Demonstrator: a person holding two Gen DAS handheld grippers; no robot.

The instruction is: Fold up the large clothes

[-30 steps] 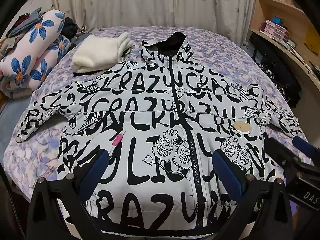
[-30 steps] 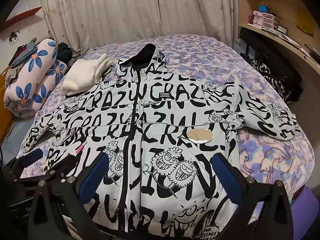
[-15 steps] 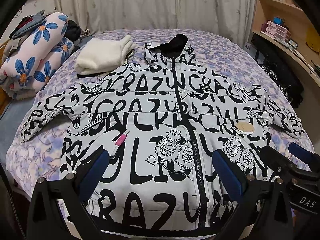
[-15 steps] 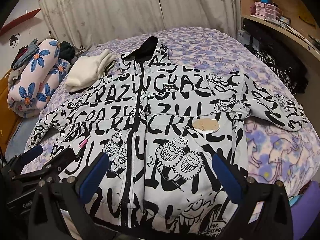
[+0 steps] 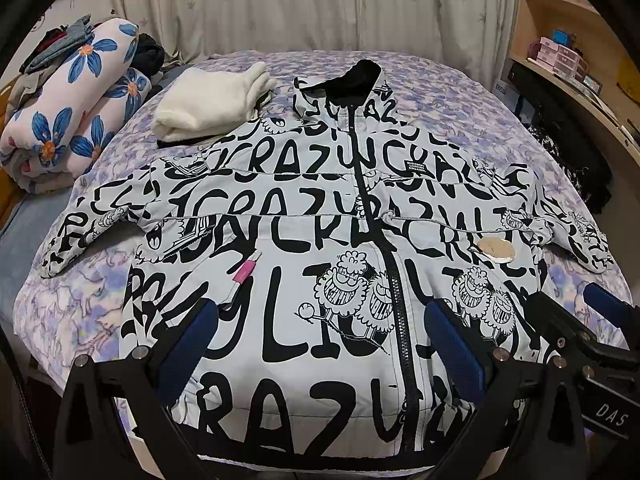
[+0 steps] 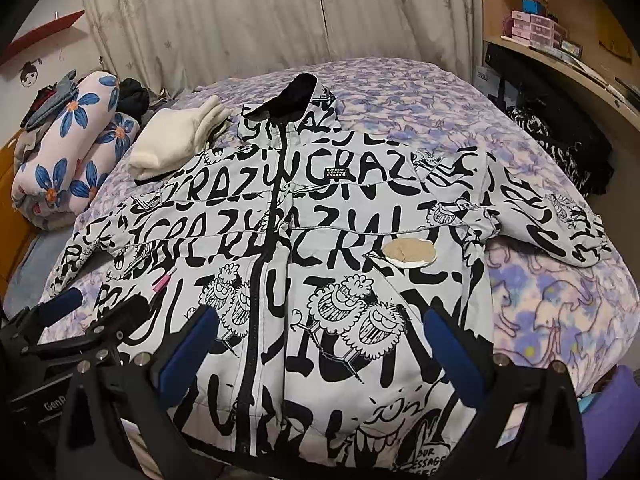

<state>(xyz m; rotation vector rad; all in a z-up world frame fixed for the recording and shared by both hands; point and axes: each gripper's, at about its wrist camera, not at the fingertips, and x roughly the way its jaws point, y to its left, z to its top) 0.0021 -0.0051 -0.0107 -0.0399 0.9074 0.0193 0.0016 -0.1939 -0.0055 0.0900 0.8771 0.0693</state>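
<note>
A large white jacket (image 5: 304, 236) with black lettering and cartoon figures lies flat, front up and zipped, on the bed, sleeves spread to both sides. It also shows in the right wrist view (image 6: 320, 248). My left gripper (image 5: 320, 348) is open and empty, hovering over the jacket's lower hem. My right gripper (image 6: 320, 344) is open and empty, also above the lower hem, to the right of the left one. The right gripper's fingers (image 5: 600, 304) show in the left wrist view, and the left gripper's fingers (image 6: 64, 304) show in the right wrist view.
A purple patterned bedspread (image 5: 440, 96) covers the bed. A folded cream garment (image 5: 208, 100) lies by the jacket's left shoulder. A rolled floral quilt (image 5: 72, 104) sits at far left. Wooden shelves (image 6: 560, 52) and dark clothes (image 6: 560, 140) stand at right. Curtains hang behind.
Both grippers have drawn back and risen slightly, so the jacket sits a little lower in both views. The jacket has not moved. Both stay open.
</note>
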